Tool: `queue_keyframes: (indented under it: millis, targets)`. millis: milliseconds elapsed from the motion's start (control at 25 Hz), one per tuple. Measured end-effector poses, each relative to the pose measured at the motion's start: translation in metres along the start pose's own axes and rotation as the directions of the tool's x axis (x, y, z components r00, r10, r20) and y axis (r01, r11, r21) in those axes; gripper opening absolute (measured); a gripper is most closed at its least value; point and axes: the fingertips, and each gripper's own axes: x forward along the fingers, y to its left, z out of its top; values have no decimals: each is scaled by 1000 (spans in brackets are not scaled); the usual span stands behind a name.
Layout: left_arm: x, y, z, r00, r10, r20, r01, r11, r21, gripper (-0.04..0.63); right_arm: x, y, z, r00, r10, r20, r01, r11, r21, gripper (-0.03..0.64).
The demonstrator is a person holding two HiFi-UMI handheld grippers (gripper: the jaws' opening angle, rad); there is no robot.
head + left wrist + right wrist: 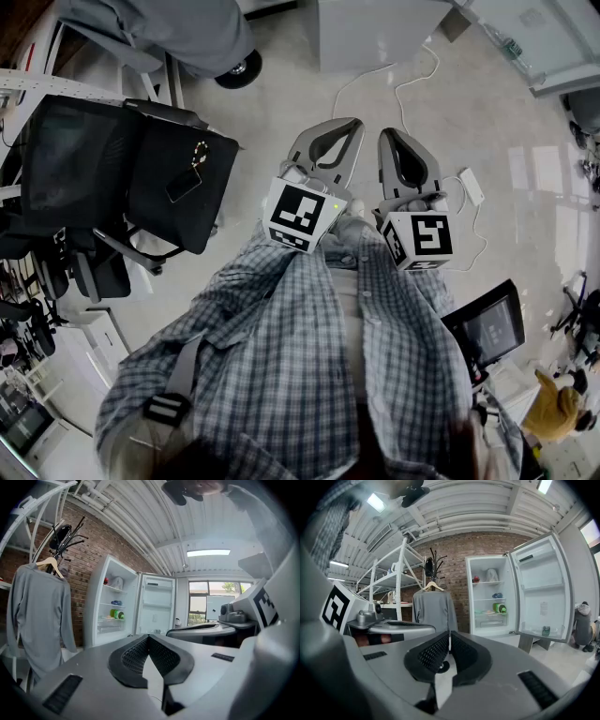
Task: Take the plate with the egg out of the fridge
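The white fridge (497, 597) stands open some way ahead, its door (541, 595) swung to the right. On its third shelf lies a pale flat plate (489, 612); it is too small to make out an egg on it. A green can (500, 608) lies beside the plate. From the left gripper view the fridge (119, 602) is also far off. My left gripper (352, 123) and right gripper (387, 134) hang side by side in front of my checked shirt. Both are shut with nothing in them, as their own views confirm for the left gripper (149, 637) and the right gripper (450, 633).
A grey shirt (435, 609) hangs on a coat stand between me and the fridge. White shelving (389, 588) stands at the left. Black office chairs (112, 178) are at my left, cables (412, 84) trail over the floor ahead. A person (583, 620) crouches by the fridge door.
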Motion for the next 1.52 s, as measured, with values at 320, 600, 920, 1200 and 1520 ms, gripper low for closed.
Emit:
queue_keyframes:
  millis: [320, 600, 920, 1200, 1520]
  targets:
    - [6, -4, -4, 1000, 5, -7, -5, 1000, -9, 6, -3, -9, -2, 1000, -1, -1, 1, 1000, 10, 20]
    - [19, -14, -2, 1000, 16, -9, -16, 1000, -7, 6, -8, -28, -2, 1000, 0, 4, 0, 1000, 15, 20]
    - [30, -22, 2, 998, 58, -1, -58, 998, -24, 6, -14, -46, -4, 999, 35, -8, -35, 999, 5, 20]
    - [37, -34, 7, 995, 96, 11, -96, 995, -14, 6, -24, -69, -3, 1000, 28, 1, -28, 999, 16, 20]
    - [47, -51, 2, 993, 116, 3, -116, 993, -10, 6, -49, -91, -9, 1000, 24, 6, -24, 1000, 3, 20]
